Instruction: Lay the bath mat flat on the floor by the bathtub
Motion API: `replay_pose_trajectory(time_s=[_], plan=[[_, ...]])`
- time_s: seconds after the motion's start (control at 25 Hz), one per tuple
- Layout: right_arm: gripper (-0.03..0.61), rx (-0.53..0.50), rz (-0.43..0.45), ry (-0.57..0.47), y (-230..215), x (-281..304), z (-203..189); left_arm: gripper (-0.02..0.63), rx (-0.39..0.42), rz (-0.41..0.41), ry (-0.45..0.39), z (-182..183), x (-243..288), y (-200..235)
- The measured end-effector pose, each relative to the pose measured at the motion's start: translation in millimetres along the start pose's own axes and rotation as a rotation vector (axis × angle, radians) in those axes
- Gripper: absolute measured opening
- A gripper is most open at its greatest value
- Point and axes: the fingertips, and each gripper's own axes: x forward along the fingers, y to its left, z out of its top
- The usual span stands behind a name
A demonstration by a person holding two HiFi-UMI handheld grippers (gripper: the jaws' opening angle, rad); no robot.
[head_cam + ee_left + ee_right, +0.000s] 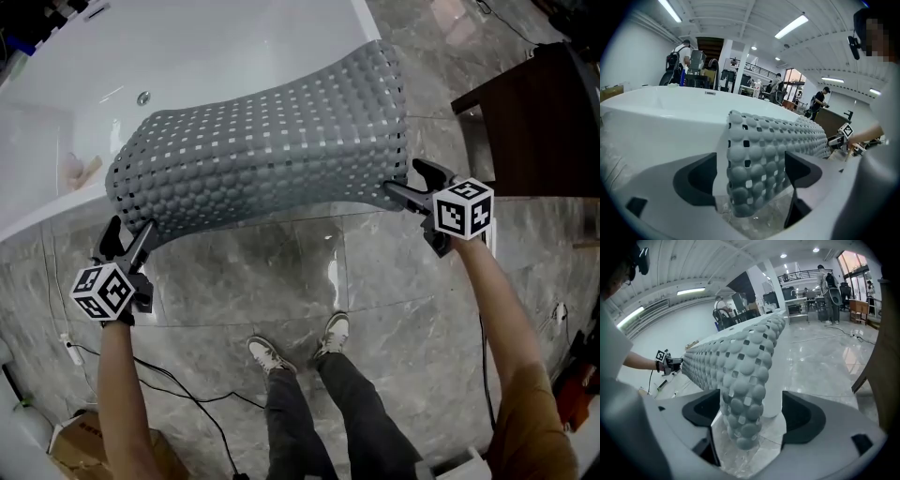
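1. Spreading under everything is the polished grey marble-tile floor (281, 272); I stand on it, and it runs right and far past the tub.
2. Filling the far left is the glossy white bathtub (187, 56), its near rim slanting from the near left to the far right.
3. Between my two grippers hangs the grey rubber bath mat (272, 150), covered in round bubbles and small square holes. It is up off the floor and stretched left to right. Its far part lies over the tub's rim and basin, its near edge over the tiles. I cannot tell whether it touches the rim.
4. At the far right stands a dark brown wooden cabinet (534, 122), apart from the mat.
5. My left gripper (131, 239) has the mat's near left corner. In the left gripper view the bubbled edge (759, 150) stands upright between my jaws (750, 178), which are closed in on it and hold it.
6. My right gripper (410, 183) has the near right corner. In the right gripper view the mat's edge (740, 380) runs down between my jaws (750, 418), pinched there, with tile showing below.
7. Below the mat, near me, are my two pale sneakers (267, 354), side by side on the tiles.
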Motion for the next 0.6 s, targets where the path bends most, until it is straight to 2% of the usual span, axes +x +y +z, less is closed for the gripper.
replay_pose_trajectory(time_s=[0.12,0.28,0.48,0.6], plan=[[0.407,-0.009,0.035,-0.016,5.9,6.3,2.7,0.469,0.014,-0.047,0.011,-3.9,13.1,-4.1],[0.420,-0.052,0.059,0.018,14.2,17.9,0.9,0.521,0.020,-0.075,0.022,-7.8,22.5,-1.7],[0.420,-0.080,0.115,0.034,26.5,35.0,10.2,0.525,0.034,-0.100,0.018,-5.3,33.5,-3.5],[0.420,-0.114,0.108,0.044,31.1,36.8,12.2,0.519,0.067,-0.096,0.034,-3.0,39.1,-10.2]])
